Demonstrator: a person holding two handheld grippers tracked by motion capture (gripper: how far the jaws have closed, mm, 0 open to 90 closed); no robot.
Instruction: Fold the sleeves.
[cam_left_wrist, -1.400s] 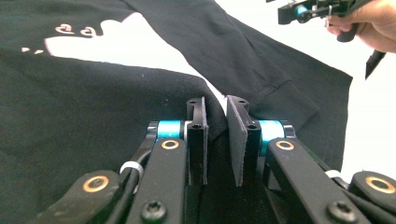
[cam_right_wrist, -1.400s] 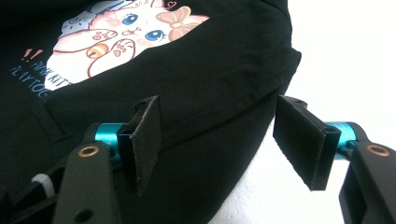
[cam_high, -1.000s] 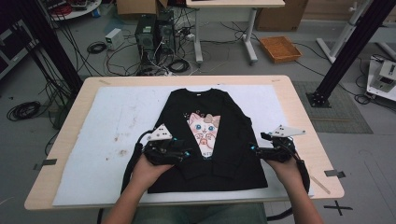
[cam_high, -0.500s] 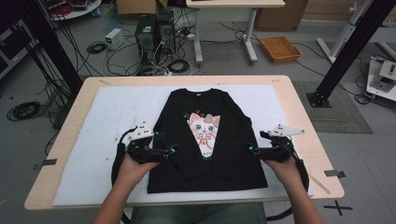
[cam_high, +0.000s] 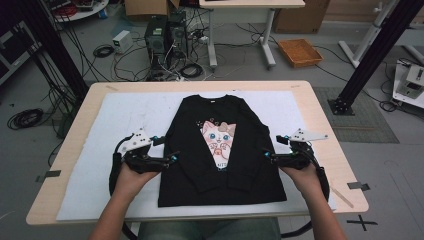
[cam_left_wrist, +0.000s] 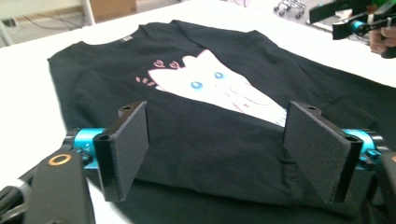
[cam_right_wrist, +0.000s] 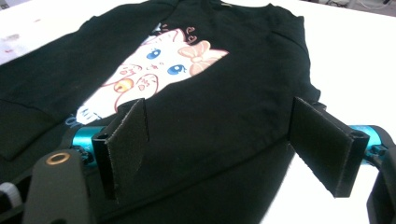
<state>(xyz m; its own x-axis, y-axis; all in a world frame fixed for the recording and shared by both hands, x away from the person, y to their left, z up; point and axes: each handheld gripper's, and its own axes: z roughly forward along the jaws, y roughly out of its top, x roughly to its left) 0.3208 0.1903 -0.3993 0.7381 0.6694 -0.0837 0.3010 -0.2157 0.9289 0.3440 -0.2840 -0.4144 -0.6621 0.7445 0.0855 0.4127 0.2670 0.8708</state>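
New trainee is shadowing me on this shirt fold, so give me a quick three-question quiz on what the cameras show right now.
1. True or false: both sleeves of the black sweatshirt are folded in across its front.
2. Which animal is printed on the sweatshirt's chest? A) cat B) dog C) bird
3. Is the left gripper clamping any fabric, or the right gripper?

Key
1. True: they cross over the lower part of the print.
2. A
3. No. Both have just been opening; their jaws stand wide, with the fabric lying free below.
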